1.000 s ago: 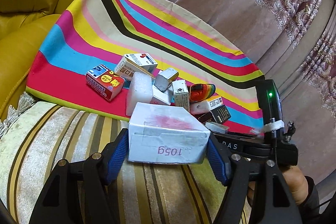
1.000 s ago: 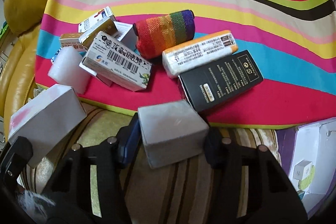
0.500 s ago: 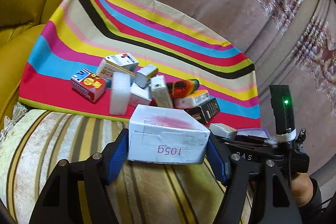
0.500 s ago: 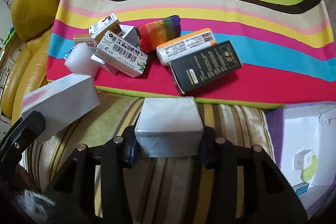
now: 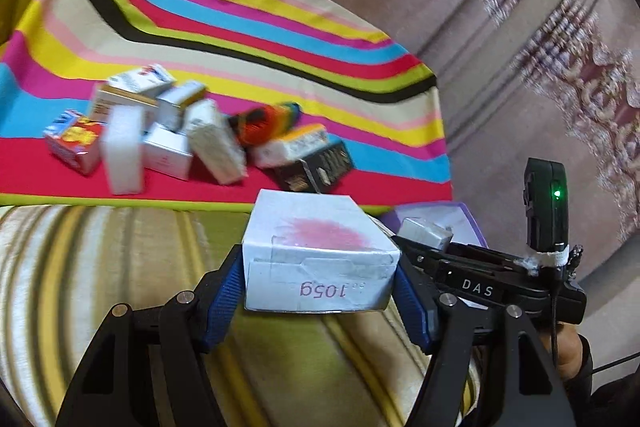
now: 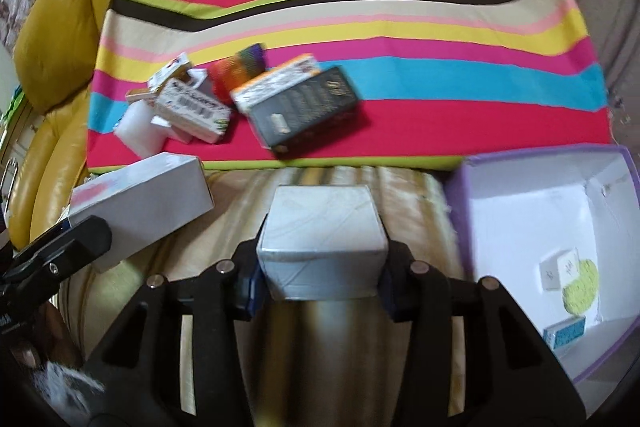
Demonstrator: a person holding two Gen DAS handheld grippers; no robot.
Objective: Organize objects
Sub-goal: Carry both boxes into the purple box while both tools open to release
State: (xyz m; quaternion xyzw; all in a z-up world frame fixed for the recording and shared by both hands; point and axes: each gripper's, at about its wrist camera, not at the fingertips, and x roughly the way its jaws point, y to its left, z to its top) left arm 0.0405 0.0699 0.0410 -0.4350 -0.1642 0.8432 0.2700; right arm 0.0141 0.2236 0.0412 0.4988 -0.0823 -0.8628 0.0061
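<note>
Left gripper (image 5: 320,291) fingers clamping white box (image 5: 320,251), right gripper (image 6: 320,279) pinching grey block (image 6: 322,247), purple-rimmed box (image 6: 460,211) just beside.

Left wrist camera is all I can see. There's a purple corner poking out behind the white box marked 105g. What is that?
Observer: It is a purple open box, white inside, sitting on the striped cushion to the right of the colourful cloth.
Operator: Is anything in it?
Observer: Yes, a few small items near one corner: a small white box, something round and lime green, and a blue packet.
Operator: What is the other gripper doing?
Observer: The right gripper is shut on a grey-white box, held just left of the purple box.
</note>
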